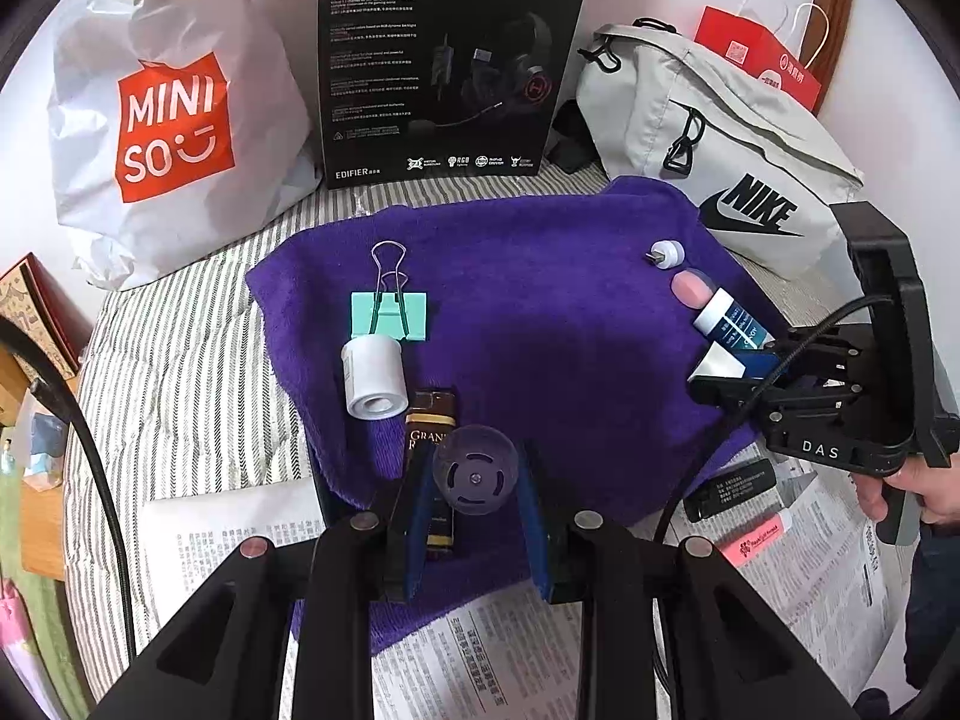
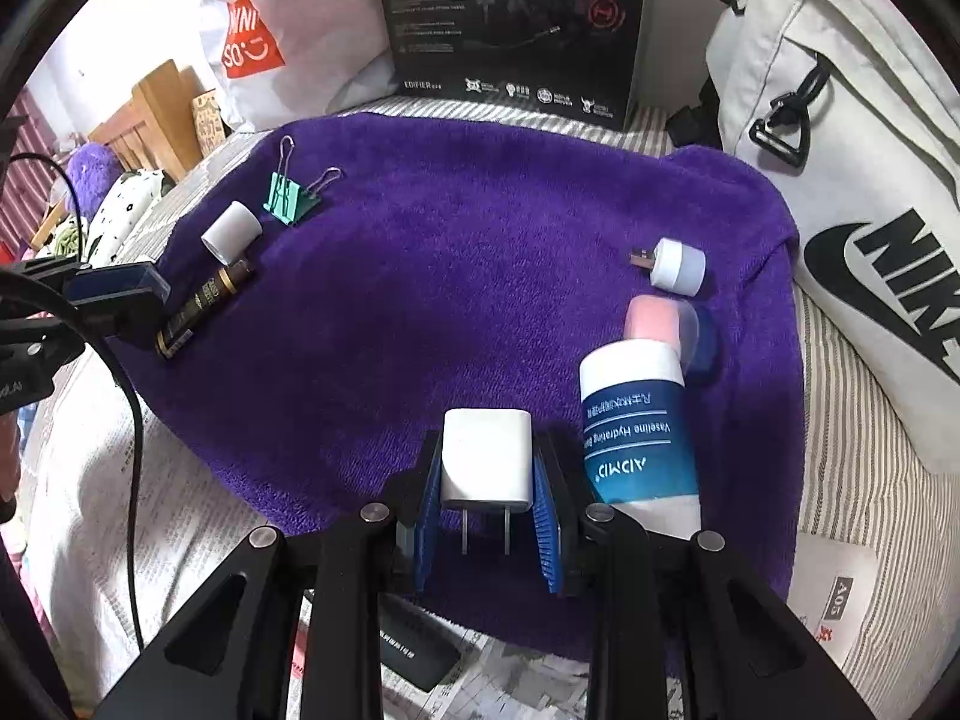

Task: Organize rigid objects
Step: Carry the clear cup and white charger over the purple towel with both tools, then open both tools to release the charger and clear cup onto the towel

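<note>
A purple towel (image 1: 558,330) (image 2: 450,276) carries the objects. My left gripper (image 1: 474,477) is shut on a translucent purple round cap (image 1: 477,456), held just above a brown bar (image 1: 427,420). Beside it lie a white cylinder (image 1: 373,381) and a green binder clip (image 1: 390,315). My right gripper (image 2: 489,468) is shut on a white charger plug (image 2: 487,450), prongs facing the camera, low over the towel's near edge. To its right lie a blue-and-white tube (image 2: 639,420), a pink item in a clear case (image 2: 657,321) and a small white USB adapter (image 2: 678,267).
A Miniso bag (image 1: 174,120), a black headset box (image 1: 444,60) and a grey Nike bag (image 1: 720,138) line the back. Newspaper (image 1: 828,546) lies in front with a black box (image 1: 729,489) and a pink highlighter (image 1: 756,540). A hand (image 1: 924,492) holds the right gripper.
</note>
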The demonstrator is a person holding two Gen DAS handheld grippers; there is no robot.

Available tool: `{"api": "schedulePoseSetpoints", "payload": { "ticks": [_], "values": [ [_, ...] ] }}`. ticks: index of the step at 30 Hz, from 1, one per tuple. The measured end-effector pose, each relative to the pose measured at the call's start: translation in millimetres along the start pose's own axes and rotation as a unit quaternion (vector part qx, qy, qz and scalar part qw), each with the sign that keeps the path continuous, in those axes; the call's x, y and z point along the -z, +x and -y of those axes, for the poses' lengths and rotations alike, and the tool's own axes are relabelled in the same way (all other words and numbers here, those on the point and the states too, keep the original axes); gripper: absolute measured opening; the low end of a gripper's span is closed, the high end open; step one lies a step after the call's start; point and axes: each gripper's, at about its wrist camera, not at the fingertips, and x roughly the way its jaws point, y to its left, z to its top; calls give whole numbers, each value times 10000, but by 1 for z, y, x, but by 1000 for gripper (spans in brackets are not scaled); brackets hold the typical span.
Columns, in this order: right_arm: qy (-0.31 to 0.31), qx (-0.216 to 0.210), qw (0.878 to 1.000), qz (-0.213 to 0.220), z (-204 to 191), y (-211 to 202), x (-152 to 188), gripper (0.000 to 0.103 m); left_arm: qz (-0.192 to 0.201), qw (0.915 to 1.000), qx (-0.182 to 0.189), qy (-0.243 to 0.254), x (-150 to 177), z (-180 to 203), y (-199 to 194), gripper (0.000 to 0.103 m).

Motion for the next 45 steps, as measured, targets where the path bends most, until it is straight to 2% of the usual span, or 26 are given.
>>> {"api": "schedulePoseSetpoints", "payload": {
  "ticks": [8, 12, 19, 29, 35, 41, 45],
  "values": [
    [-41, -148, 9999, -63, 3, 1, -2, 32, -42, 10000, 37, 14, -7, -2, 10, 26],
    [-13, -102, 9999, -124, 5, -5, -1, 49, -55, 10000, 81, -5, -11, -1, 16, 26],
    [-16, -37, 9999, 96, 8, -28, 4, 57, -170, 9998, 73, -43, -22, 4, 38, 26],
    [240, -160, 9994, 180, 21, -39, 20, 57, -292, 9995, -57, -108, -45, 3, 69, 26],
    [298, -177, 9991, 239, 21, -45, 27, 58, -340, 9993, -159, -48, -47, 4, 77, 26],
    [371, -151, 9990, 207, 24, -52, 37, 58, -345, 9984, -414, 193, -45, 14, 79, 26],
    [367, -76, 9988, 311, 24, -66, 44, 58, -380, 9979, -508, 101, -45, 16, 78, 32]
  ]
}}
